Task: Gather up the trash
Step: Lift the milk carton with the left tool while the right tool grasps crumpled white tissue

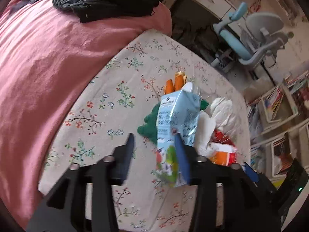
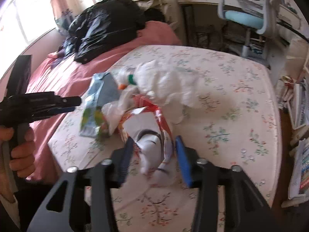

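Observation:
A light blue milk carton (image 1: 178, 116) lies on the floral bed sheet (image 1: 108, 104). My left gripper (image 1: 154, 135) is open around its lower end: the carton rests against the right pad and a wide gap separates it from the left finger. Behind the carton lie a green and orange thing (image 1: 149, 124), a white plastic bag (image 1: 224, 114) and a red and white wrapper (image 1: 224, 152). In the right wrist view, that wrapper (image 2: 152, 133) sits between the fingers of my open right gripper (image 2: 154, 138). The carton (image 2: 92, 100) is at the tip of the left gripper (image 2: 77, 104), which a hand (image 2: 21, 145) holds.
A pink blanket (image 1: 42, 61) covers the bed's left side, with a black bag or garment (image 2: 104, 25) on it. Past the bed's far edge stands a light blue desk chair (image 2: 245, 17) at a desk. Shelves of books (image 1: 274, 104) stand to the right.

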